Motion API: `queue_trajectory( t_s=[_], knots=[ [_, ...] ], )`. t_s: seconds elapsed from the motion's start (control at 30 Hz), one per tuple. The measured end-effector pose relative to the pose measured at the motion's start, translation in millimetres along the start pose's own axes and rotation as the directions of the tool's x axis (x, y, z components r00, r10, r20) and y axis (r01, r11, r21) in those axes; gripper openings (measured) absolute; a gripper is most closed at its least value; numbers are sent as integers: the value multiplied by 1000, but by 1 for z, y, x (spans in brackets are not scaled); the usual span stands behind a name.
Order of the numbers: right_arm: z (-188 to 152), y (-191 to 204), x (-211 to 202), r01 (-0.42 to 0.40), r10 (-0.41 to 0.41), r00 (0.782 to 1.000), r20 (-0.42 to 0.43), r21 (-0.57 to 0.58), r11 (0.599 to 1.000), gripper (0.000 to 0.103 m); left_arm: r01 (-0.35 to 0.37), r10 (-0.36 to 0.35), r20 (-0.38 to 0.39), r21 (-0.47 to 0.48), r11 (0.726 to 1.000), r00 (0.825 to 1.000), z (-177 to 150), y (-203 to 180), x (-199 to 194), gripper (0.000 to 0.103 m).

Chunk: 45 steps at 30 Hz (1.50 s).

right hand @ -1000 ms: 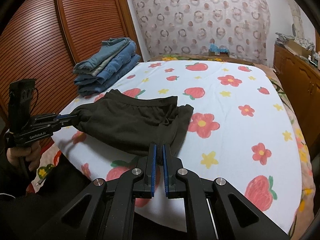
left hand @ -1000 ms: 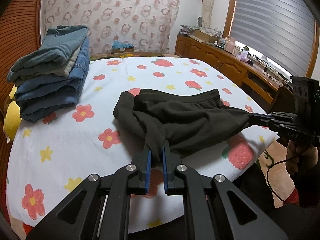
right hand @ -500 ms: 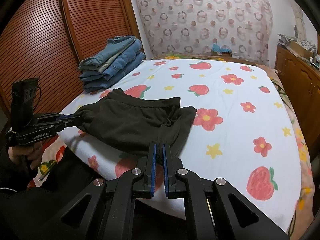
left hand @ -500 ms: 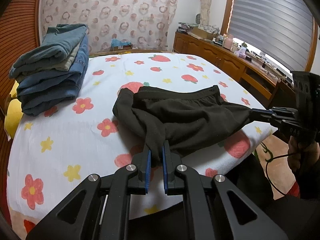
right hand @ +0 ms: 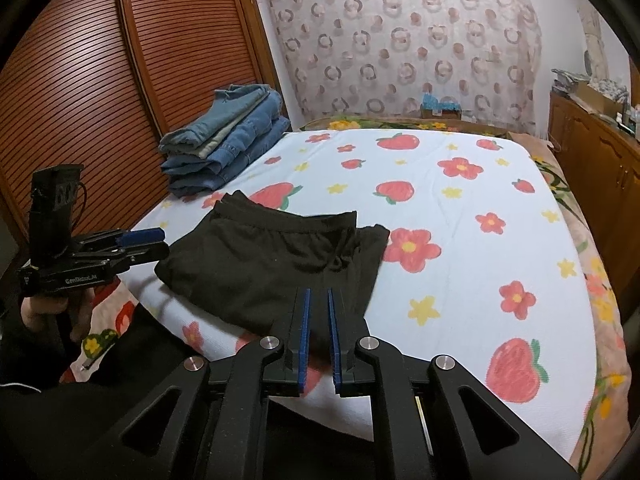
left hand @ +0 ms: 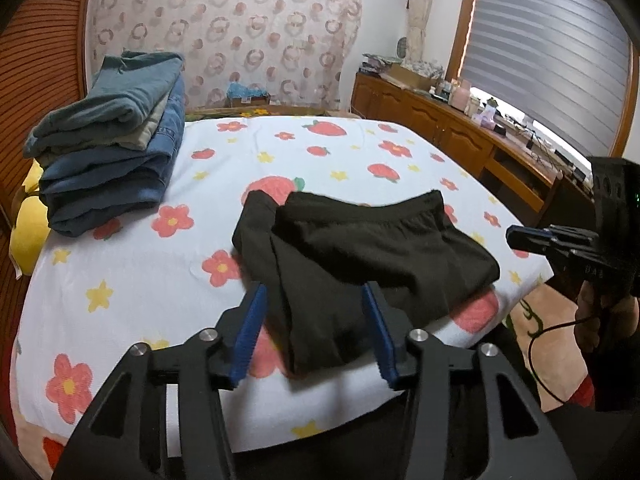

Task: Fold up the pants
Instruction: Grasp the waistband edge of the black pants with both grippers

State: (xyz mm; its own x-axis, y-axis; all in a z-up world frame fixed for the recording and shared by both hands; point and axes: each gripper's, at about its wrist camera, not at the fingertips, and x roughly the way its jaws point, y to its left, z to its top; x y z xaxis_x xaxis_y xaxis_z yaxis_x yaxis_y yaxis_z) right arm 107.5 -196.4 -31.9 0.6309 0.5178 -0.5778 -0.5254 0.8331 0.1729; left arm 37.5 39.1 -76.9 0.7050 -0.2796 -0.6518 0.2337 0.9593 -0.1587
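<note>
Pants (left hand: 360, 256) lie folded on our bed (left hand: 132, 288); our left gripper (left hand: 314, 334) is opening, cloth loose between; our right gripper (right hand: 318, 334) is opening too, off the cloth; we may only need stacking.

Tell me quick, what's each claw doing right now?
Left gripper: opening, black pants lying loose between its pads.
Right gripper: just starting to open, letting go of the pants.

we have released the black pants (left hand: 360, 256): left gripper (left hand: 314, 300) jaws are opening wide, right gripper (right hand: 317, 300) jaws opening slightly; fabric now lies slack on the bed (left hand: 140, 280).
</note>
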Motion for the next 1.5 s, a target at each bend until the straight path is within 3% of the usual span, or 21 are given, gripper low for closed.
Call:
queue_trajectory(
  t_s=[0.13,0.2,0.27,0.57,0.67,0.93,1.03,1.07,1.17,1.23,1.5],
  knots=[
    [4,-2,7,3,-3,1000,-2,-12,1000,18,-37,37,13,4,999,999,6,1,4,52],
    [8,-3,14,10,-10,1000,-7,-12,1000,29,-34,34,19,5,999,999,11,2,6,52],
    [13,-5,25,9,-9,1000,-17,-8,1000,32,-32,32,22,6,999,999,16,2,10,52],
    [41,-6,68,1,-2,998,-64,-17,1000,33,7,-8,22,17,1000,1000,30,1,26,51],
    [46,-7,78,11,-13,997,-77,-18,1000,33,12,-12,1,21,1000,1000,33,1,35,37],
    [50,-12,99,-2,3,994,-110,6,1000,33,-6,8,-58,34,999,998,40,2,59,35],
    [51,-12,102,1,0,994,-109,4,1000,30,-11,14,-80,36,999,997,43,3,69,35],
    [51,-11,102,-4,4,994,-105,0,1000,20,-13,16,-87,39,999,996,44,3,73,35],
    [50,-11,98,-10,9,996,-91,-10,1000,12,-3,7,-82,48,999,997,46,2,75,34],
    [49,-11,95,-11,10,997,-80,-12,1000,11,8,-4,-68,65,998,998,48,-2,73,20],
    [46,-11,75,5,-5,1000,7,1,1000,10,14,-18,56,69,998,998,66,-11,42,16]
  ],
)
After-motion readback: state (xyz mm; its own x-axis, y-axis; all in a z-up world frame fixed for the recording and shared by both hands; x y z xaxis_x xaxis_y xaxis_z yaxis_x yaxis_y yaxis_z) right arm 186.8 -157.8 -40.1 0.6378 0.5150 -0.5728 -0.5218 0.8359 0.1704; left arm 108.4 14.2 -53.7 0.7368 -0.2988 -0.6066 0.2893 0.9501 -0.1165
